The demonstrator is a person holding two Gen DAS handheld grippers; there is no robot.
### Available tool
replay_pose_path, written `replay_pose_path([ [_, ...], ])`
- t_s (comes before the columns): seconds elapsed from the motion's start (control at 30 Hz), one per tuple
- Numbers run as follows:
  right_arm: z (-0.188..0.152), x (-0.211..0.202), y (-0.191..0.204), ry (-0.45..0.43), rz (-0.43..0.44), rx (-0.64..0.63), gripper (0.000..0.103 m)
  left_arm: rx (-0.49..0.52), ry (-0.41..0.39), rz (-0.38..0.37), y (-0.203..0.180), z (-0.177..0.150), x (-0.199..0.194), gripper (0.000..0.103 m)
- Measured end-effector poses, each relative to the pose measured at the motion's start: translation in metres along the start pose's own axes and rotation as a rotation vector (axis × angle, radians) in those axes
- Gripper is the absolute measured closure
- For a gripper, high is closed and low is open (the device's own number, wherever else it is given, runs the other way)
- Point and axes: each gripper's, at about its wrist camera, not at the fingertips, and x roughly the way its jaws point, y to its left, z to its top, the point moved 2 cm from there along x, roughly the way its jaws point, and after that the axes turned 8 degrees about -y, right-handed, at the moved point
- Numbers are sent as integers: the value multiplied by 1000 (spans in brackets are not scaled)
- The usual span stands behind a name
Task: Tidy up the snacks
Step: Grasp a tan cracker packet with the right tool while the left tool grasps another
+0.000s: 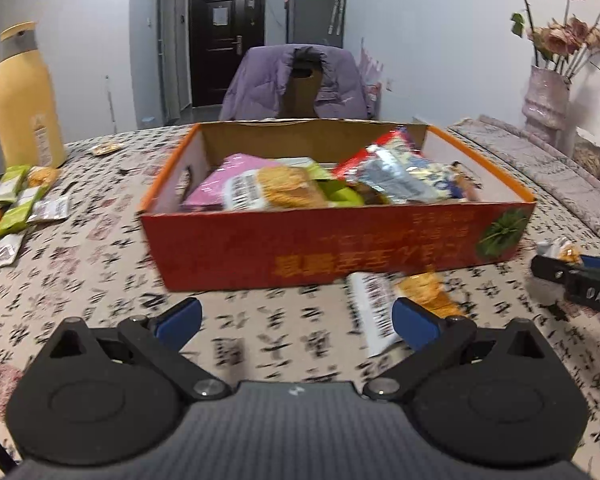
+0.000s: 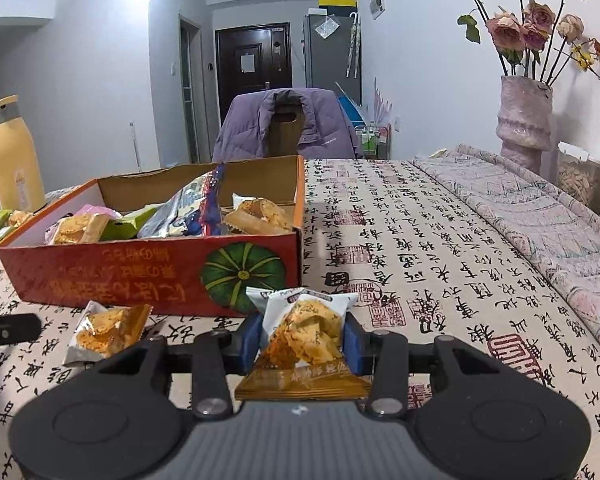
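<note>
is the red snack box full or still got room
Partly full. The red box holds a loose pile of packets, but bare cardboard wall shows above them at the back and an empty strip along its left side.

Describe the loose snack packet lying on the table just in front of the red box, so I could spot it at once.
Find the red box with the green pumpkin picture. On the tablecloth against its near side lies a snack packet, clear-fronted with an orange edge, showing golden crisps. Unlike its twin clamped in the right tongs, nothing grips it.
</note>
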Motion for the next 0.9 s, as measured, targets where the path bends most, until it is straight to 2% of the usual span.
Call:
replay_pose_path([
  [0.27,-2,0,-1,0,13,24,62,-4,60,-31,-39,8,22,0],
  [0.77,-2,2,0,3,28,27,62,-34,147,34,-64,1,53,0],
  [0.83,-3,1,0,3,30,27,62,-34,149,33,-66,0,55,5],
  [0.9,-3,1,0,4,33,25,62,-31,144,40,-64,0,54,14],
])
